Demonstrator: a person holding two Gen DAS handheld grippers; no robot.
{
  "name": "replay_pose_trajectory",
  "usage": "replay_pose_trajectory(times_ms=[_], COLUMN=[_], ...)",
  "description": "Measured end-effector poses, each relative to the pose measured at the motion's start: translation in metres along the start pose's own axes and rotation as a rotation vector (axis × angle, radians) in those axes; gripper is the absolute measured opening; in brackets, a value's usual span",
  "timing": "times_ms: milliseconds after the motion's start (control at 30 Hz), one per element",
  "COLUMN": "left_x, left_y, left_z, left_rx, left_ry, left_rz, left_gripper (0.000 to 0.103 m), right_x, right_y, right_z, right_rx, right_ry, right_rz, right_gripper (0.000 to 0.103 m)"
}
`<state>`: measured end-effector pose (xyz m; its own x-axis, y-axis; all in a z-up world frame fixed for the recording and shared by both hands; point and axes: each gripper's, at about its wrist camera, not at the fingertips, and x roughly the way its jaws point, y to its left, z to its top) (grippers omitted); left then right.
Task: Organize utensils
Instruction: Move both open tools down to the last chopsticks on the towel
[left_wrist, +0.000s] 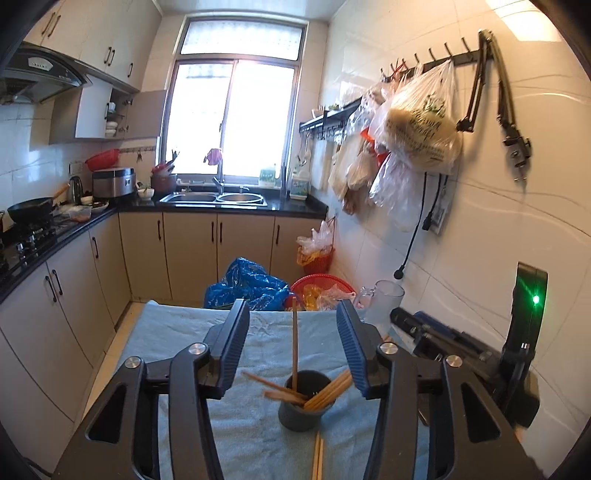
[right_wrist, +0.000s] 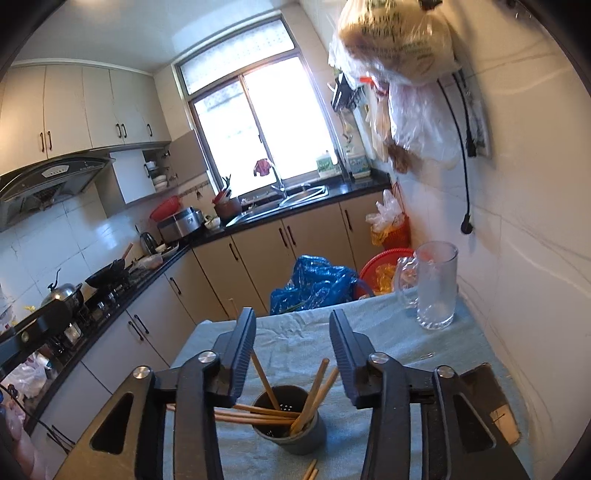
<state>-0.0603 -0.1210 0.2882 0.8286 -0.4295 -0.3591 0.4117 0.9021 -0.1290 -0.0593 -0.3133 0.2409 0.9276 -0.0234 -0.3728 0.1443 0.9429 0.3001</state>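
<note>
Left wrist view: the left gripper (left_wrist: 293, 325) has its jaws apart, nothing clamped. Between and below them a grey cup (left_wrist: 306, 400) stands on the blue towel (left_wrist: 177, 332). Several chopsticks (left_wrist: 325, 395) lean inside the cup; one stands nearly upright. Two more chopsticks (left_wrist: 317, 458) lie flat on the towel, just in front of the cup. The right gripper (left_wrist: 443, 336) shows at the right edge.

Right wrist view: the right gripper (right_wrist: 293, 332) also has its jaws apart and empty, above the cup (right_wrist: 290, 421). A glass mug (right_wrist: 436, 284) stands at the far right of the towel (right_wrist: 295, 332), well apart from the cup.
</note>
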Motion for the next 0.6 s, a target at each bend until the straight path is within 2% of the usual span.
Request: replay_pose_trajectory(times_ms=[200,333,467,600], left_x=[-0.044,-0.054,-0.052,-0.056], left_y=[0.009,0.021,0.033,0.042], left_z=[-0.033,-0.071,-0.110,-0.144], left_rx=[0.000,-0.020,-0.058,-0.093], left_ry=[0.009,0.085,0.179,0.235], left_rz=[-0.004,-0.012,-0.017,-0.004], left_gripper=[0.056,0.059,0.059,0.059], right_x=[-0.047,-0.069,-0.096,-0.136], right_y=[0.002,-0.002,-0.014,-0.040], right_z=[-0.011,-0.031,-0.058,-0.073], right_rx=[-0.057,-0.151,-0.291,-0.345], right_ry=[-0.002,0.044,0.105,0.111], right_rz=[-0.028,-0.077,-0.182,-0.299], right_gripper=[0.060,0.064,0.064,0.068])
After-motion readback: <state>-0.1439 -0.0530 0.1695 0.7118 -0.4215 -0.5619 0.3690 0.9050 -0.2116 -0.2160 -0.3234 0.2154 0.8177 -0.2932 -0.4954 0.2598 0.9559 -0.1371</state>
